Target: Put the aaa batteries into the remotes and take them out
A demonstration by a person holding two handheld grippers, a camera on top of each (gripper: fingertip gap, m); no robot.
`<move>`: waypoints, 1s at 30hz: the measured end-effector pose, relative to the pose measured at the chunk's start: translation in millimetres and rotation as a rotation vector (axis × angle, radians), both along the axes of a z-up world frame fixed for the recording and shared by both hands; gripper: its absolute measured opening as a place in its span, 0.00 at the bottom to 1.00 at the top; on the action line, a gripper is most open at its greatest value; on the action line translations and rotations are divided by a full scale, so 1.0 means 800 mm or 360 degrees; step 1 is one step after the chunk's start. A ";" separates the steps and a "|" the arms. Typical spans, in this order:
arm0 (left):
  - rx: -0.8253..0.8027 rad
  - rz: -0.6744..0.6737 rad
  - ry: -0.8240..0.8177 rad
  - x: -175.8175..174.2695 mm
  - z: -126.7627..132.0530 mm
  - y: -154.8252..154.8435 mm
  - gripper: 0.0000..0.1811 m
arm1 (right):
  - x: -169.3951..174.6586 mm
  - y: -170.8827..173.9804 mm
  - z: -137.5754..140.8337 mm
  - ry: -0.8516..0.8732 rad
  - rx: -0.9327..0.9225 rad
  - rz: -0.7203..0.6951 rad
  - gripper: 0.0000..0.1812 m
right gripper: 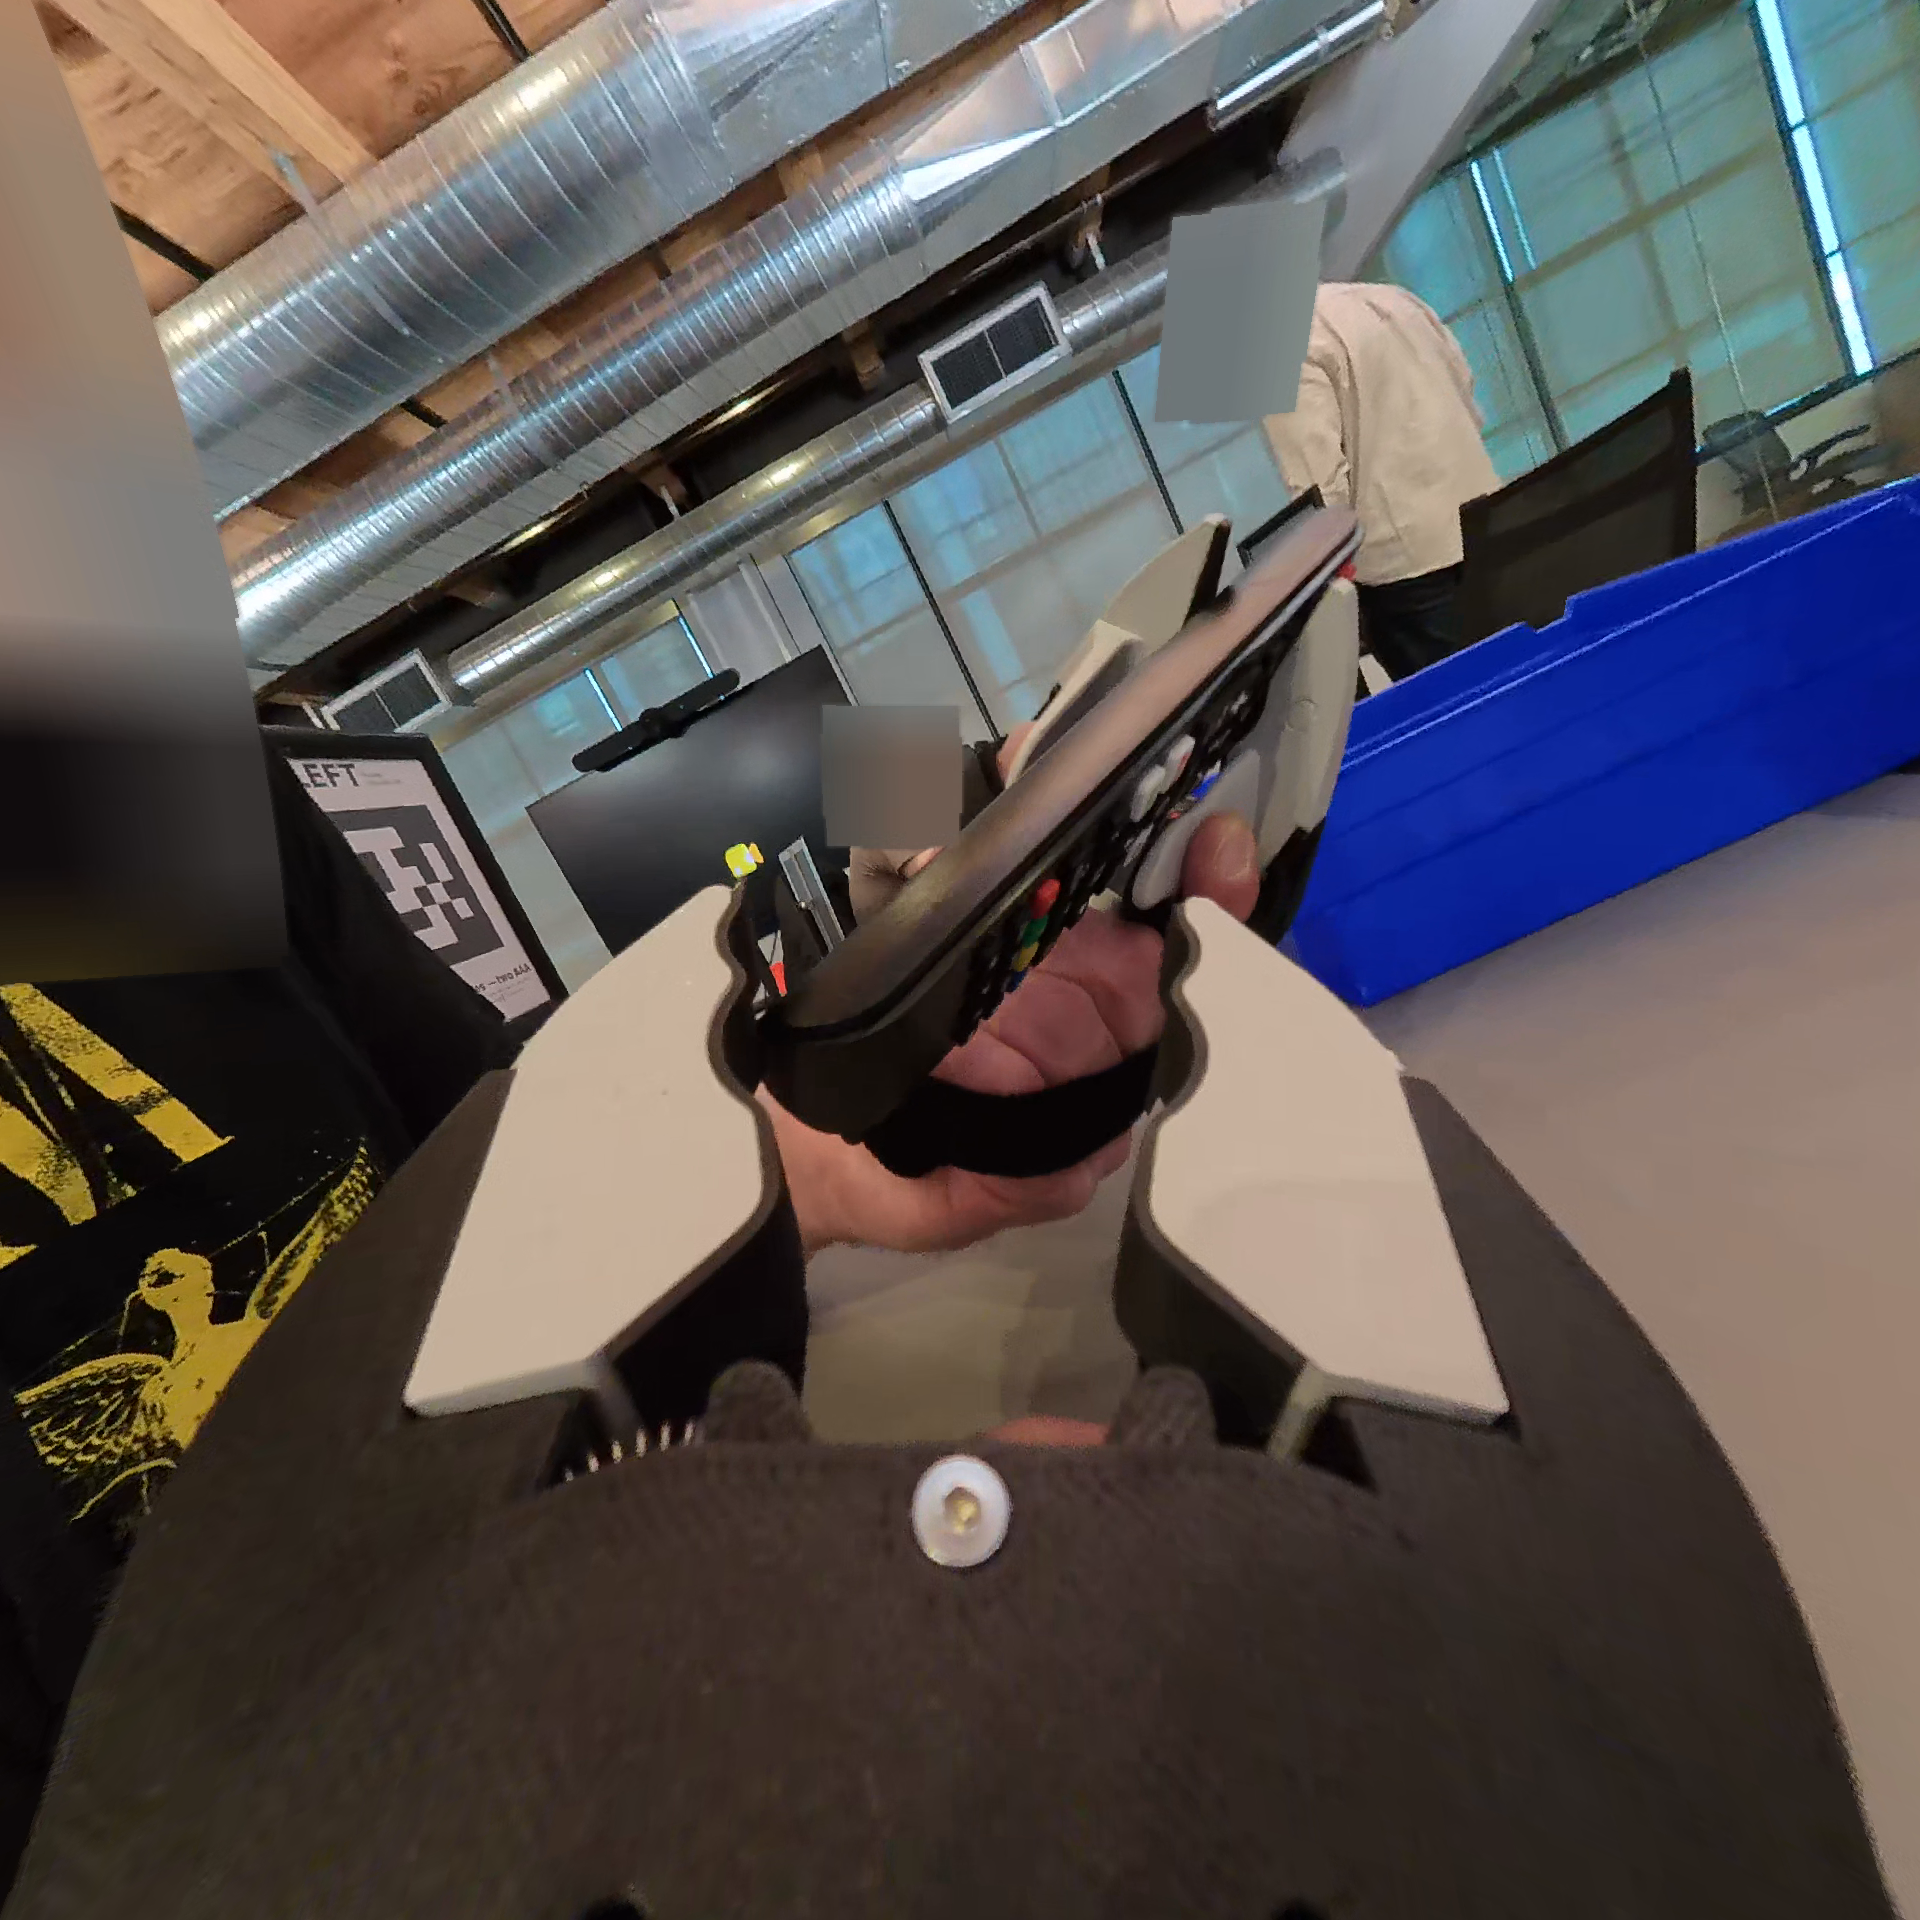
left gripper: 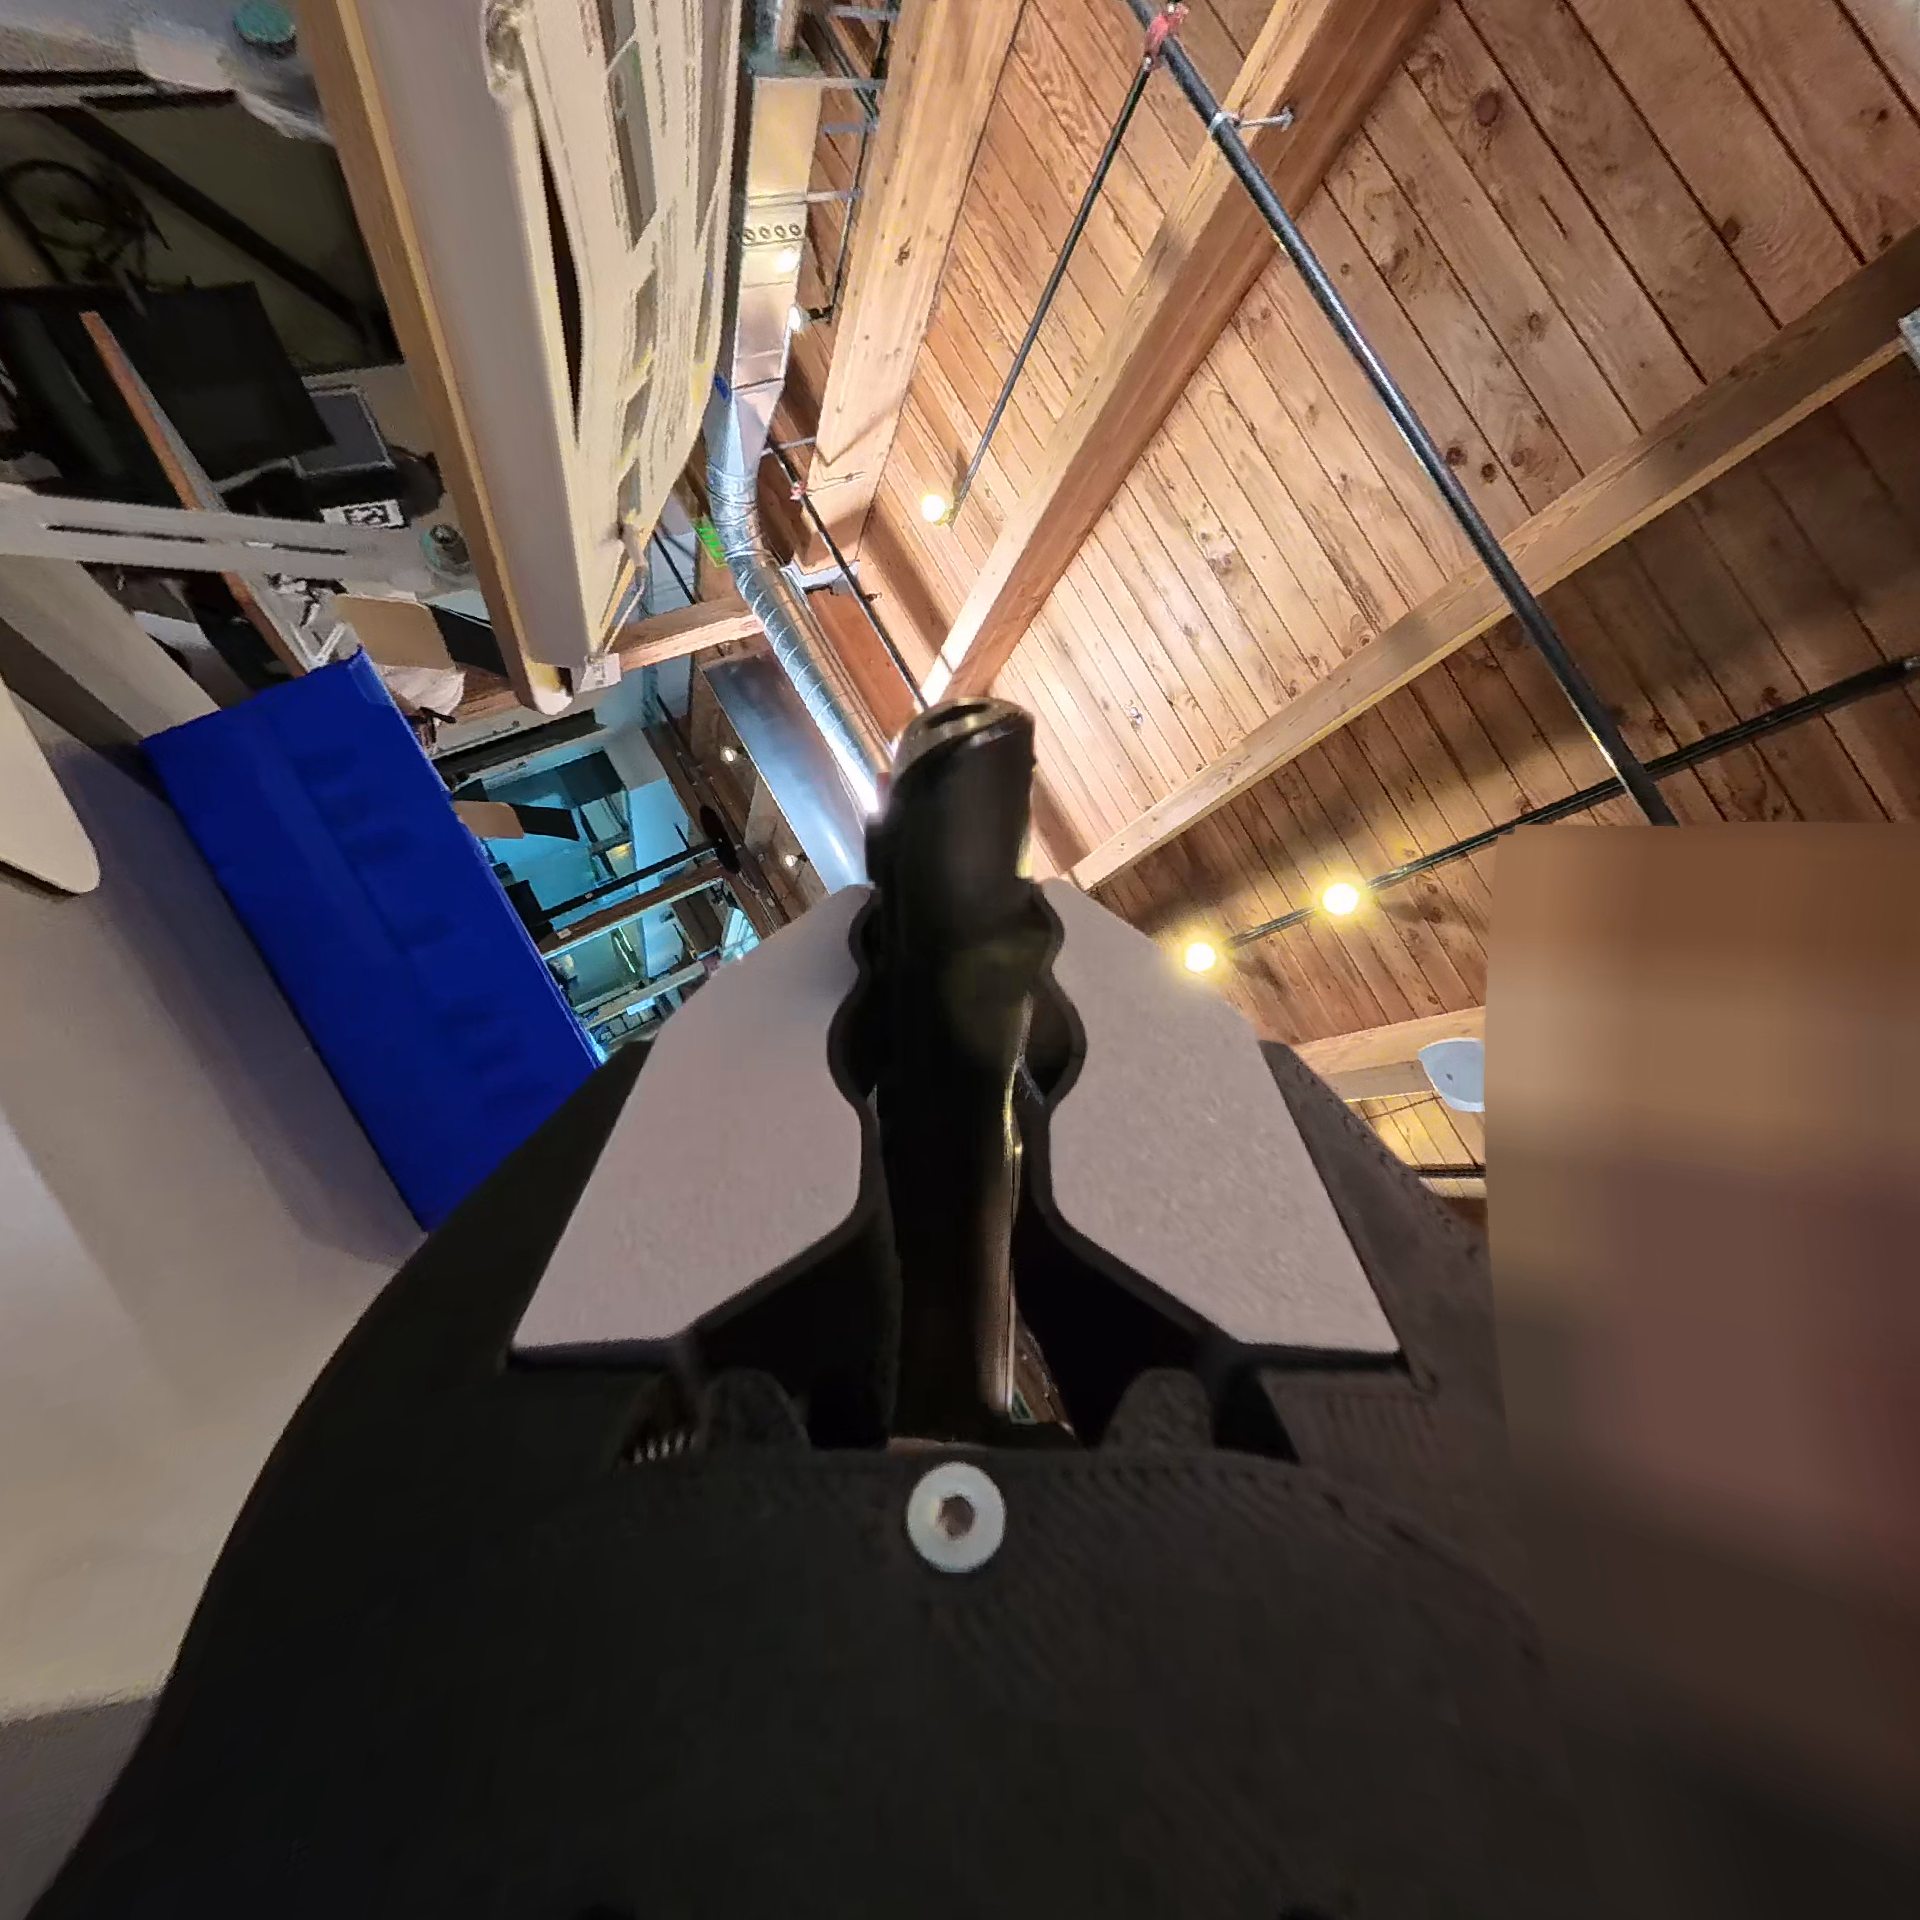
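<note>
My left gripper [left gripper: 956, 935] clenches the long black plastic remote [right gripper: 1049, 831] mid-frame, tilted ceilingward; my right gripper [right gripper: 956, 966] gapes, released. I judge batteries come next (none visible): fetch one first

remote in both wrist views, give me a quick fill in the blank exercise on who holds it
1. The left tool is shut on the ___.
2. The right tool is ___, gripping nothing.
3. The bin on the grey table is ___ in colour.

Missing words: remote; open; blue
</note>
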State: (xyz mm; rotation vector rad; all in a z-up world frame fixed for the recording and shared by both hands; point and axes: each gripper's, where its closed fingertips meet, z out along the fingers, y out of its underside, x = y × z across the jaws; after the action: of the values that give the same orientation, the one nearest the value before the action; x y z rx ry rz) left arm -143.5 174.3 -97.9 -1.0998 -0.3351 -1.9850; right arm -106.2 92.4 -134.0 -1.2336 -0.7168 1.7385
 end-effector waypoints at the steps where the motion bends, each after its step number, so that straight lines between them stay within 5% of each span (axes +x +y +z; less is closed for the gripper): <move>1: 0.0021 0.0009 0.0024 0.000 0.002 -0.001 0.14 | -0.002 -0.001 -0.001 -0.0017 0.0011 0.0006 0.39; 4: 0.0049 -0.0004 0.0068 -0.002 0.002 0.001 0.14 | -0.001 0.007 -0.004 -0.0048 -0.0026 -0.0034 0.40; 8: 0.0322 -0.0163 0.0212 0.024 0.024 -0.025 0.14 | 0.010 -0.014 0.006 -0.0059 -0.0158 0.0291 0.48; 13: 0.0736 -0.0398 0.0511 0.070 0.050 -0.078 0.14 | 0.025 -0.062 -0.009 -0.0332 -0.0293 0.0761 0.42; 18: 0.1024 -0.0560 0.0765 0.114 0.054 -0.124 0.15 | 0.021 -0.107 -0.019 -0.0515 -0.0136 0.0924 0.34; 21: 0.1079 -0.0659 0.0736 0.128 0.053 -0.139 0.15 | 0.018 -0.122 -0.025 -0.0525 -0.0024 0.0930 0.21; 30: 0.1104 -0.0533 0.0773 0.133 0.045 -0.125 0.15 | 0.034 -0.090 -0.045 -0.0750 0.0026 0.0460 0.16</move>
State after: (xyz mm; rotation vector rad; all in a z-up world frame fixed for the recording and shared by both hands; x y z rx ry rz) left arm -37.4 74.5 -62.0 -1.1566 0.7816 -1.7976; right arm -79.2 20.1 -169.8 -1.6142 -1.2320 1.6720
